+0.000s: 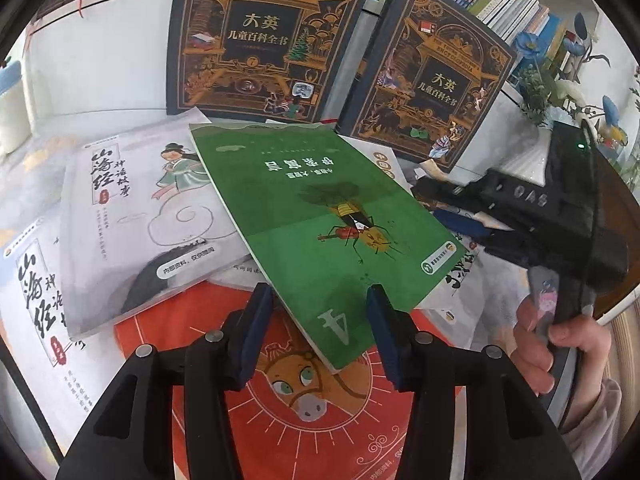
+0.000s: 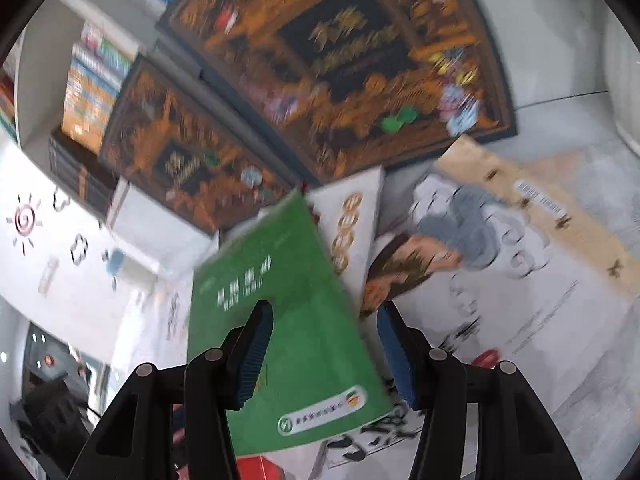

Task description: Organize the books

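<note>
The left gripper is standing part open around the thin green paperback book's corner; the right gripper, also open, is straddling its far edge.

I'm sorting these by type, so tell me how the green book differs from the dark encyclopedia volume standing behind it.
The green book lies flat and skewed on top of the pile; the dark encyclopedia volume stands upright, cover facing out. The green book is a thin softcover with a plain green cover and an insect drawing; the encyclopedia is larger, navy with ornate gold decoration. The green book's title reads upside down in the left wrist view; the encyclopedia's reads upright. Both show their front covers.
</note>
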Tool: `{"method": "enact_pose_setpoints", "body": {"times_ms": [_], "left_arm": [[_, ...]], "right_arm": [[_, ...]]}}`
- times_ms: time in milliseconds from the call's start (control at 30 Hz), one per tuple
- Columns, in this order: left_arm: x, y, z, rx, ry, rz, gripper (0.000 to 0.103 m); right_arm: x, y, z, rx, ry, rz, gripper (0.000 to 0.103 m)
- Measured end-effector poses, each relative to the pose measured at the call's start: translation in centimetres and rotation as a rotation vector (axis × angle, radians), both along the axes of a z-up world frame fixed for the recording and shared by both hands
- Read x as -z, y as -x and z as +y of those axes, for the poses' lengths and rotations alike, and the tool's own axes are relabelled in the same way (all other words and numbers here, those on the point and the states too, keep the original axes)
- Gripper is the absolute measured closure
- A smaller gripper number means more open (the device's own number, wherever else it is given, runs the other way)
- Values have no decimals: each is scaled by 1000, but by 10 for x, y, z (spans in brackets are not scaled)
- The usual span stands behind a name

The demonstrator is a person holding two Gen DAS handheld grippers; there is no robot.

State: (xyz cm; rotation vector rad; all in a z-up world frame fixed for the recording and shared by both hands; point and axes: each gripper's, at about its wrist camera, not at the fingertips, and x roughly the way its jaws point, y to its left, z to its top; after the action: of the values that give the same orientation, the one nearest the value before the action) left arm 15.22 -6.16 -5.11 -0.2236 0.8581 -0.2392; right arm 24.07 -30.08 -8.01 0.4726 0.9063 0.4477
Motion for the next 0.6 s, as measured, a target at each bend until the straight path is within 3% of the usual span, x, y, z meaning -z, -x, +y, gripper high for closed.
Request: {"method": "enact_pose_setpoints", "body": {"times_ms": [167,400,600], "left_arm": [[-1,-4,0,11,-5,13,57],[-7,4,20,-2,-15,89,57],[-9,43,33,58,-12,105,57]], "right_arm": [[-6,12,25,-12,163,-15,44],[-7,48,33,-103,134,45,36],[-10,92,44,-170,127,67,36]]}}
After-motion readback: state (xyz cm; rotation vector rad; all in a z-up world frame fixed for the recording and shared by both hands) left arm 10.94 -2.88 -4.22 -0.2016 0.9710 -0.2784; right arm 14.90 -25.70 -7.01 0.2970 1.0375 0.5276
